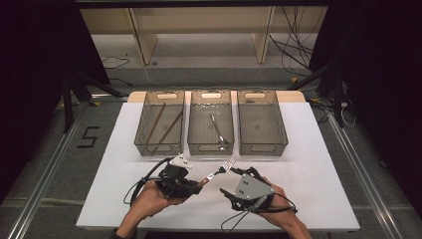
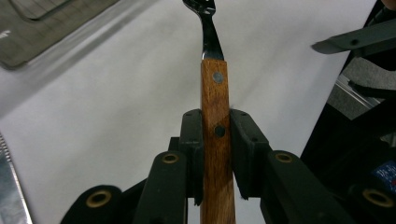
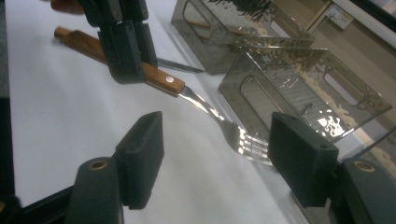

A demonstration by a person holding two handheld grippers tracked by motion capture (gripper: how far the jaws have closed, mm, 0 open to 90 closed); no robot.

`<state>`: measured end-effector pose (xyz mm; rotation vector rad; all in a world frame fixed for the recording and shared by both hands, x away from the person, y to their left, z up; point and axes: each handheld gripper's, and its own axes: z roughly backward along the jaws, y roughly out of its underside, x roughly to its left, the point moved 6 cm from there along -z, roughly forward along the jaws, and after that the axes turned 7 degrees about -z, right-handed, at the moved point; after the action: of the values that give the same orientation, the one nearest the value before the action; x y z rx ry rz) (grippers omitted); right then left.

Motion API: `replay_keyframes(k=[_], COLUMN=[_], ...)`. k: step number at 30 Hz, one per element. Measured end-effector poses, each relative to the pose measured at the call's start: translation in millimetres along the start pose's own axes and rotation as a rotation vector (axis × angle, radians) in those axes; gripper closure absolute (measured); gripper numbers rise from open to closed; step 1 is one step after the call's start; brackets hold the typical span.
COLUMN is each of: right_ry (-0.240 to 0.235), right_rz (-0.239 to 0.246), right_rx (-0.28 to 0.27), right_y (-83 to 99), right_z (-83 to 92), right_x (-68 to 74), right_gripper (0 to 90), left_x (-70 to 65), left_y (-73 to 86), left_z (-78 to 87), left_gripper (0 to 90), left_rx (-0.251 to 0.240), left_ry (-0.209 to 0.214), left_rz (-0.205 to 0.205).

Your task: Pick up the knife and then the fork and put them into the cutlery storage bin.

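Near the worktop's (image 1: 308,149) front edge, our left hand-held gripper (image 1: 191,186) pinches the fork (image 1: 219,172) by its wooden handle, raised above the surface. Our right hand-held gripper (image 1: 238,175) stands spread, its pads either side of the tines without touching.

Three clear bins (image 1: 263,148), chopsticks (image 1: 170,128), spoon (image 1: 218,131), white table (image 1: 308,174)

- In the left gripper view the fork (image 2: 215,116) is cut off at the top edge, its tines unseen
- The handle's lower end is hidden between the jaws
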<state>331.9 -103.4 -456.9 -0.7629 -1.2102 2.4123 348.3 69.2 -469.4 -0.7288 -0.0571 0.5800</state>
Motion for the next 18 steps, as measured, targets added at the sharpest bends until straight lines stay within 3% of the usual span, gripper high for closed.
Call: replay_keyframes(k=[11,18], right_ry=[0.037,0.099], right_rz=[0.200,0.324], right_rx=[0.045,0.076], right_y=[5.9,8.1], right_z=[-12.3,-19.7], right_x=[15.8,25.3], right_gripper=[44.2,49.2], left_x=[-10.6,-17.6], left_y=[-0.2,-0.6], left_z=[3.1,2.3], left_gripper=[76.0,76.0], left_rx=[0.024,0.041], left_ry=[0.038,0.060], left_rz=[-0.034,-0.054])
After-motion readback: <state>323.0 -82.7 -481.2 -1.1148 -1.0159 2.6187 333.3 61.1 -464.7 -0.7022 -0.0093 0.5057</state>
